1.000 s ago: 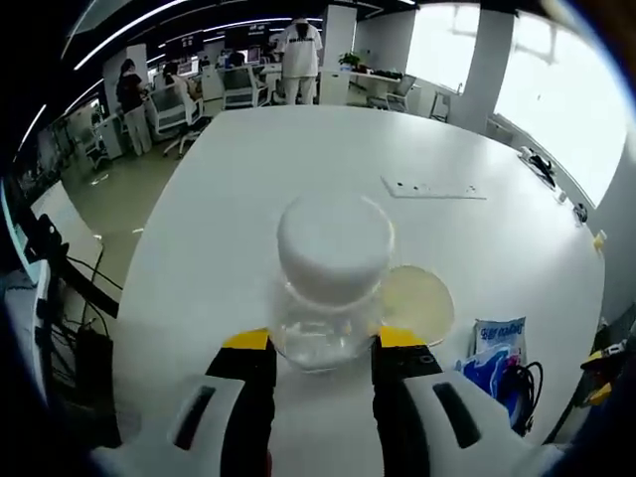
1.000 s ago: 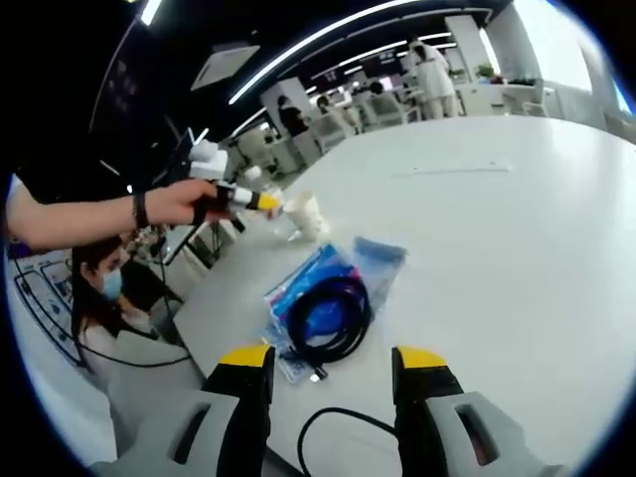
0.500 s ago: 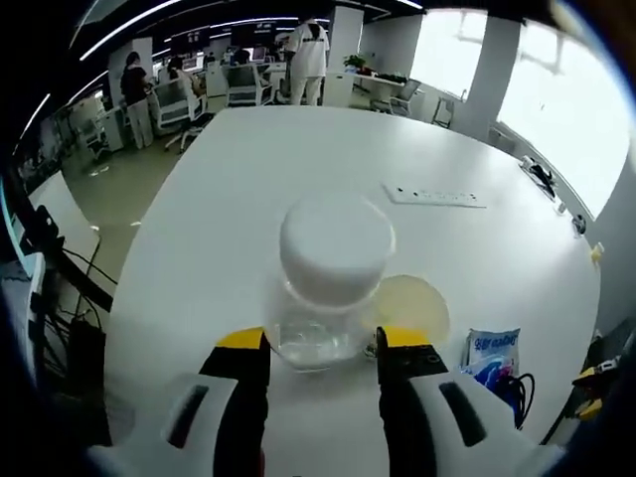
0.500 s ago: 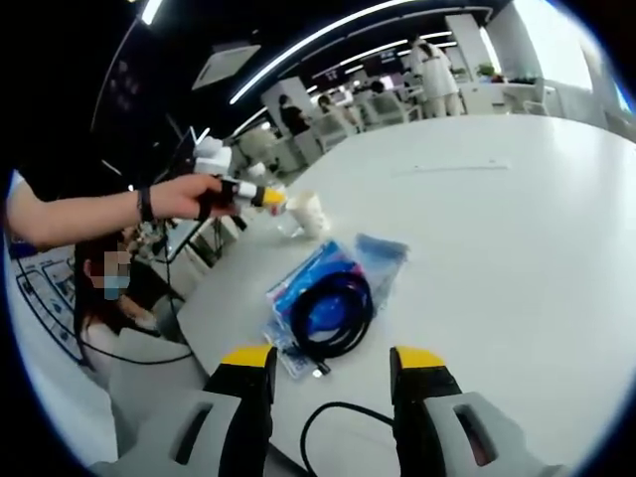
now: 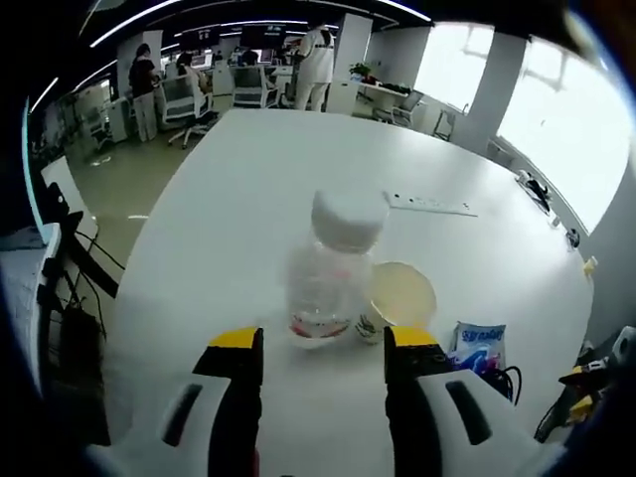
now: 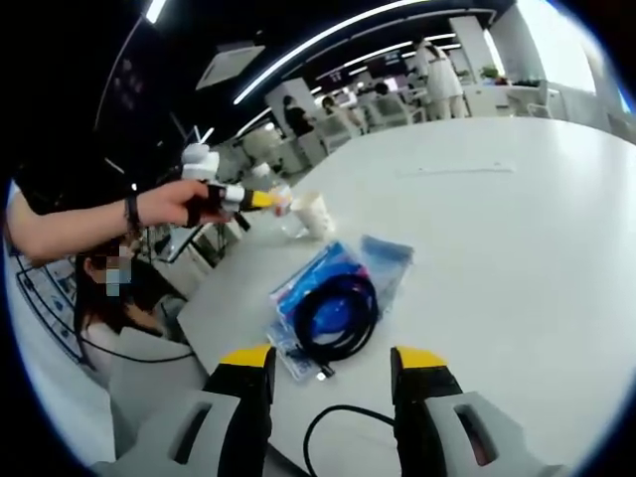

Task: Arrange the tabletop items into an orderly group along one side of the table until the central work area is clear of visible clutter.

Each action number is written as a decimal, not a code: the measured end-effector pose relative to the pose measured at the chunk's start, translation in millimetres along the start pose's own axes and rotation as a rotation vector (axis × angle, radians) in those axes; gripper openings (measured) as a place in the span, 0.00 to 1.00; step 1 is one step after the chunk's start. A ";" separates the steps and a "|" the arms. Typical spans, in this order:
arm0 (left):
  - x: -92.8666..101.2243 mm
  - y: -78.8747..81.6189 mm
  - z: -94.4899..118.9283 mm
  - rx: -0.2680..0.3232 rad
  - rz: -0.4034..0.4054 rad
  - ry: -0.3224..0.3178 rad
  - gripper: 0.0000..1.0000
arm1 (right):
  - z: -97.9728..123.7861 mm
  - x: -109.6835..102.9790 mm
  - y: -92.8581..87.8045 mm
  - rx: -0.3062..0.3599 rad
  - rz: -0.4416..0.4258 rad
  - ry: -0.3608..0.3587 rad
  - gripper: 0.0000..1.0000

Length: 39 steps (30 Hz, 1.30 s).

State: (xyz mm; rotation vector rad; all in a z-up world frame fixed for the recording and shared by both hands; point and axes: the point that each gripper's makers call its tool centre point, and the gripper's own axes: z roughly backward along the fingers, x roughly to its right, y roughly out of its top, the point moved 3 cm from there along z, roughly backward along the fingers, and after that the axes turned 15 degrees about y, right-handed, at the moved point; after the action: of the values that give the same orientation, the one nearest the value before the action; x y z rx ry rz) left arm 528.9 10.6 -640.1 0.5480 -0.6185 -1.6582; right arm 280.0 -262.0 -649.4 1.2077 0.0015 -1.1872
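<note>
A clear plastic jar (image 5: 333, 268) with a white cap stands upright on the white table (image 5: 238, 189), just beyond my left gripper (image 5: 323, 340). That gripper is open and its yellow-tipped jaws are apart from the jar. A pale round dish (image 5: 402, 293) sits right beside the jar. In the right gripper view a blue packet (image 6: 298, 293) lies under a coiled black cable (image 6: 335, 320), ahead of my open right gripper (image 6: 333, 360). Farther off, a hand holds the left gripper (image 6: 231, 199) next to the jar (image 6: 308, 212).
A white power strip (image 5: 432, 206) lies flat further along the table. The blue packet (image 5: 477, 346) shows at the right near the table edge. A loose black cable (image 6: 348, 422) loops between the right jaws. Office chairs and people stand beyond the table.
My left gripper has let go of the jar and drawn back, so the jar now stands free ahead of the jaws. The right gripper has barely moved.
</note>
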 end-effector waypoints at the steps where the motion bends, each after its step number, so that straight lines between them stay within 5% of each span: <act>1: -0.6 -3.1 1.9 -0.003 -0.001 0.000 0.48 | -0.8 -0.5 -0.3 -0.001 0.001 0.002 0.47; 7: -12.8 -20.6 18.7 -0.007 -0.029 0.011 0.47 | -5.1 -3.2 -0.3 0.003 0.008 0.020 0.47; 22: -23.5 -63.1 49.3 -0.026 0.097 -0.005 0.45 | -15.3 -5.3 -5.3 -0.046 0.033 0.063 0.47; 39: 13.2 -110.0 63.5 -0.073 0.086 -0.047 0.44 | -27.1 -11.9 -8.0 -0.061 0.034 0.090 0.46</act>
State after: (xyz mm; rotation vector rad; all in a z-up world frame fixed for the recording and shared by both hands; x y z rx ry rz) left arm 404.2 18.7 -666.2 0.4249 -0.6053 -1.6101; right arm 284.2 -233.5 -660.0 1.2020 0.0834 -1.0957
